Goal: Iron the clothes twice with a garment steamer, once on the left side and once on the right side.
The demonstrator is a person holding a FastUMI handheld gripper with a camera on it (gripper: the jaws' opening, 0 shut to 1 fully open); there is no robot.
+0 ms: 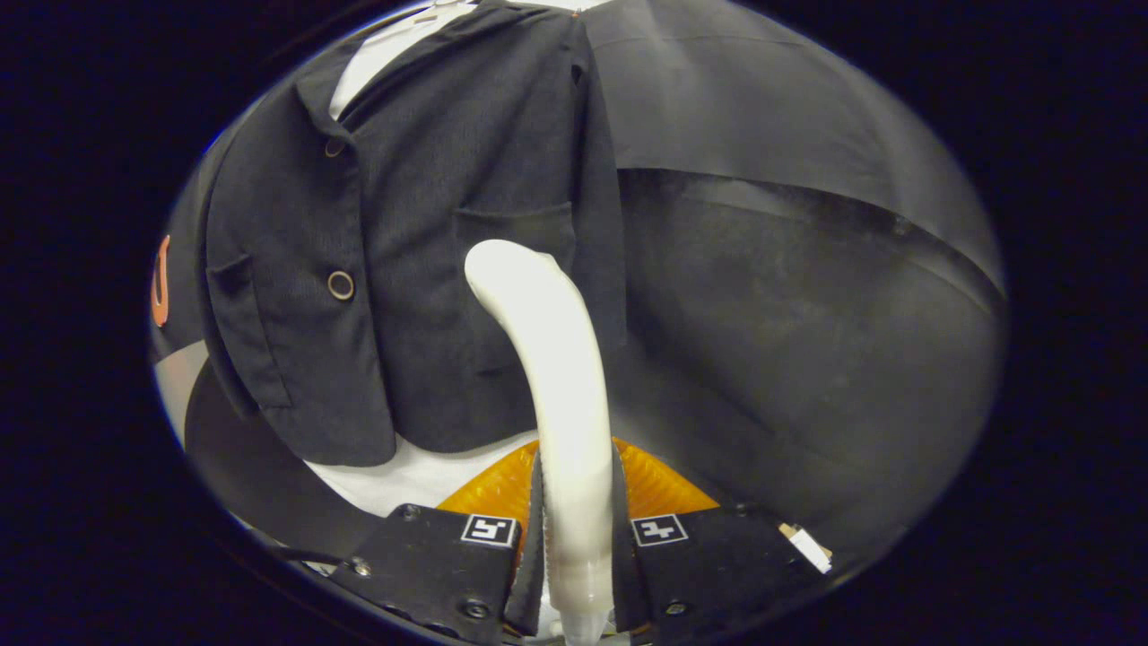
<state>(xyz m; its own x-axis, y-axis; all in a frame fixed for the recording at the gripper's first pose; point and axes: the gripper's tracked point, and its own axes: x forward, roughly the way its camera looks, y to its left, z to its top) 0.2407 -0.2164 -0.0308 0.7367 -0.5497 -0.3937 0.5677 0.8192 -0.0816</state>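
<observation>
The gripper (577,502) has both fingers clamped on the white handle of the garment steamer (556,377), whose long axis runs straight ahead from the fingers and curves left at its far tip. That tip lies against the dark jacket (404,269), which hangs just beyond the fingers, on the panel right of the buttons (340,285), at the pocket. The steamer's head face is turned away, and whether it touches the cloth is hard to tell; the jacket's top is cut off

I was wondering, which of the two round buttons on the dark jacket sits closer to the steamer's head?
The lower button, level with the steamer head held by the hand-held gripper. The upper button sits up by the lapel, farther from the head.
</observation>
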